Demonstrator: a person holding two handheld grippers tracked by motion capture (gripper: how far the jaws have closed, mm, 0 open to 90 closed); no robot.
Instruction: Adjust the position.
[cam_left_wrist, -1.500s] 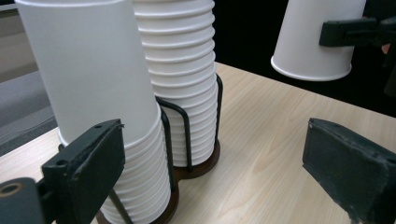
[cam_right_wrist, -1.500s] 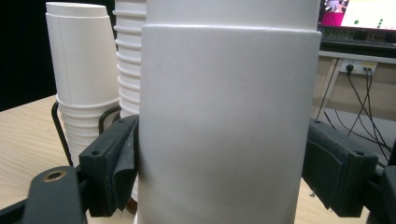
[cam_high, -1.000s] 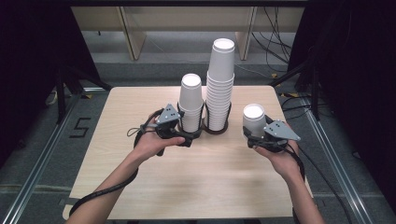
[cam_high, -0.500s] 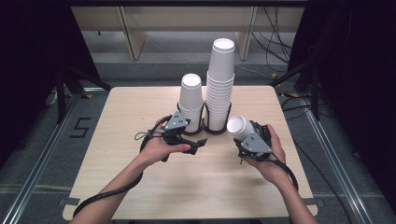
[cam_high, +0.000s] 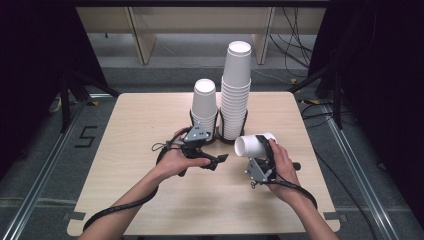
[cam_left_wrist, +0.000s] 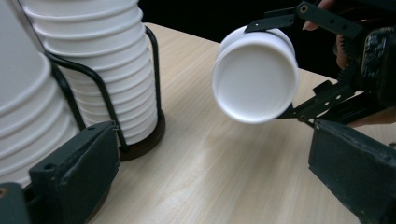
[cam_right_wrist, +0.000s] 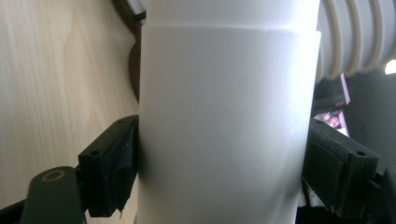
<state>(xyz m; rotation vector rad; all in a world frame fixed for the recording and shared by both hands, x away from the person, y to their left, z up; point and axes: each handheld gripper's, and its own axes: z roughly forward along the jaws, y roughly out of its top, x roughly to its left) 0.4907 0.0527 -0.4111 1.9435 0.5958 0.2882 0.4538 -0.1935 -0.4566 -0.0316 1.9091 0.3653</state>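
On the pale wooden worktop (cam_high: 125, 165), seen from the high view, two stacks of white paper cups stand upside down in black wire holders near the far middle: a short stack (cam_high: 205, 106) on the left and a tall stack (cam_high: 235, 90) just beside it on the right. The left gripper (cam_high: 216, 160) hovers in front of the short stack, its fingers having just been opening and now spread with nothing between them. To its right, the right gripper (cam_high: 264, 148) holds a single white cup (cam_high: 254, 145) on its side above the worktop, the cup's closed bottom turned toward the left gripper and near it, but apart. In the left gripper view, the two black fingers (cam_left_wrist: 74, 172) stand wide apart at the lower corners with bare worktop (cam_left_wrist: 210, 182) between them; the tall stack (cam_left_wrist: 107, 65) in its wire holder (cam_left_wrist: 152, 70) rises at the left, and the single cup (cam_left_wrist: 256, 79) hangs farther off, its round bottom facing the camera, pinched top and bottom by the other gripper's thin black fingers (cam_left_wrist: 285, 21). In the right gripper view, the cup (cam_right_wrist: 224, 126) stands between the fingers (cam_right_wrist: 109, 168), which press against its wall on both sides; the ribbed rims of a stack (cam_right_wrist: 355, 37) show behind it at the upper right.
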